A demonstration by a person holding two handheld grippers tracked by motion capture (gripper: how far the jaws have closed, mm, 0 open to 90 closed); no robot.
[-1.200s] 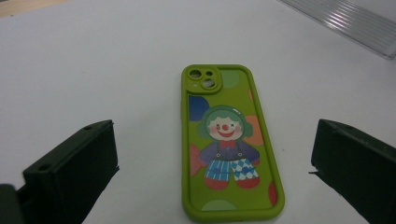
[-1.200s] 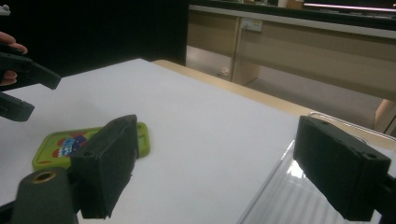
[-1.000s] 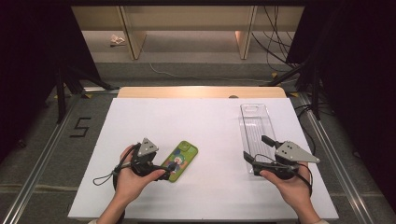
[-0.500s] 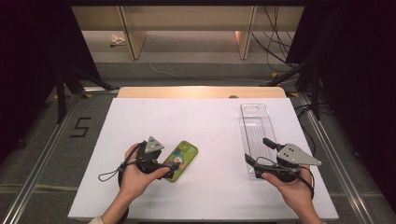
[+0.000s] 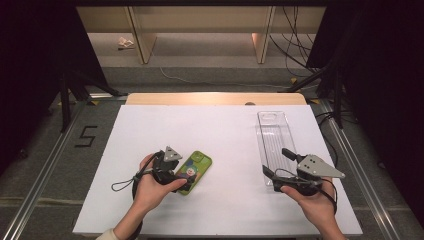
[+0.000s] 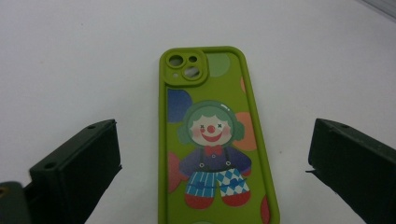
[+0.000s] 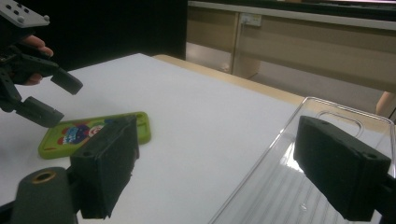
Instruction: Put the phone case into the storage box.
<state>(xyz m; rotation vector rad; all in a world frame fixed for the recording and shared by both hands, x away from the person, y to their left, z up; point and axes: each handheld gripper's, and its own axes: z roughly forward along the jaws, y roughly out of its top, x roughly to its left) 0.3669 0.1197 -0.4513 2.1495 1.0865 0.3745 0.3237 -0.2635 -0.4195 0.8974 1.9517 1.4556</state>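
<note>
A green phone case (image 5: 196, 171) with a clown picture lies flat on the white table (image 5: 220, 135). My left gripper (image 5: 184, 176) hovers over its near end, open. In the left gripper view the case (image 6: 212, 140) lies between the two wide-apart jaws of that gripper (image 6: 215, 128), with a gap on each side. A clear plastic tray (image 5: 274, 137) lies at the right. My right gripper (image 5: 277, 161) is open at the tray's near end and grips nothing. In the right gripper view the tray (image 7: 289, 186) sits under the right jaw of that gripper (image 7: 224, 154), with the case (image 7: 95, 133) and the left gripper (image 7: 56, 99) farther off.
Wooden shelving (image 5: 200, 30) stands beyond the table's far edge, with cables on the floor. Dark stands (image 5: 65, 80) flank the table on both sides. A "5" marks the floor (image 5: 86, 136) at the left.
My left hand has shifted a little to the right, bringing its gripper over the near end of the phone case. The right gripper, the tray and the case have stayed put.
</note>
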